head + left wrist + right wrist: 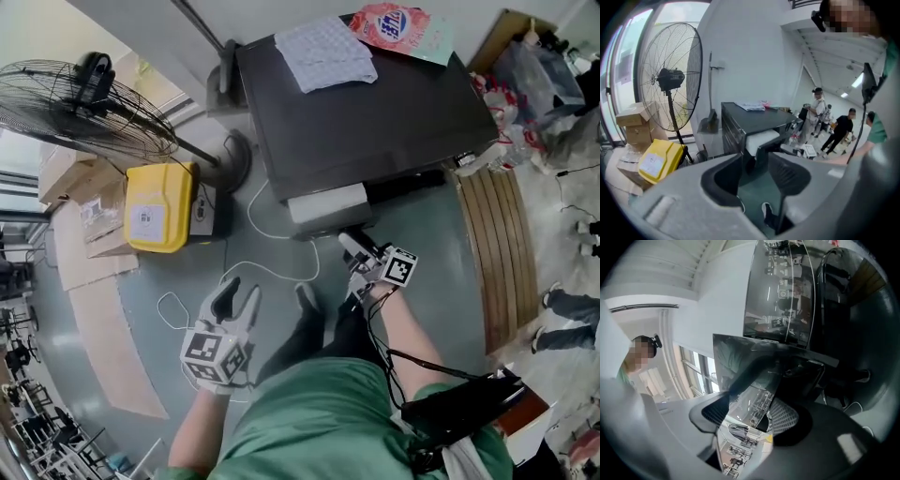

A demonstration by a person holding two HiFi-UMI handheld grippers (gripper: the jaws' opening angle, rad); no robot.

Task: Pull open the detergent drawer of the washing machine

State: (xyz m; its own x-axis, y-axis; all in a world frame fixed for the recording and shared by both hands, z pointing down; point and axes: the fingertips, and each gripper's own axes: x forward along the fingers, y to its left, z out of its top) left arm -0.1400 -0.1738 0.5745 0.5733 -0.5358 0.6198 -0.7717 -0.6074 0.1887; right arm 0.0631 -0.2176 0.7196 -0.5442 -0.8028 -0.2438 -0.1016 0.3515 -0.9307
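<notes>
While the big fan (pixel 84 103) and the yellow canister (pixel 159 208) sit idle on the far left, the left tongs (pixel 238 292) hang over the floor, spread apart with nothing between them, well clear of the machine and playing no part right now. Across we go to the washing machine (pixel 375 122), dark and glossy, and there at the left end of its front is the detergent drawer (pixel 325 202). Its pale body is standing out of the front, so I'd judge the pull is under way, not finished. Right at the drawer's front edge come the right tongs (pixel 354 246), tipped a little upward, with the shiny front panel sitting between the pads. The reflections in the right gripper view make it hard to read, but it looks like they are clamped on that panel. Now, how will it handle? This should be a light, stiff plastic tray on short runners, easy to move but slick on that polished face, so a pinch on the flat gloss could slide off. The place to take it is the lip of the front panel, squarely and near its middle. Draw it straight out and level, because a twist or a downward lever could jam the runners or strain the plastic at its stop.
</notes>
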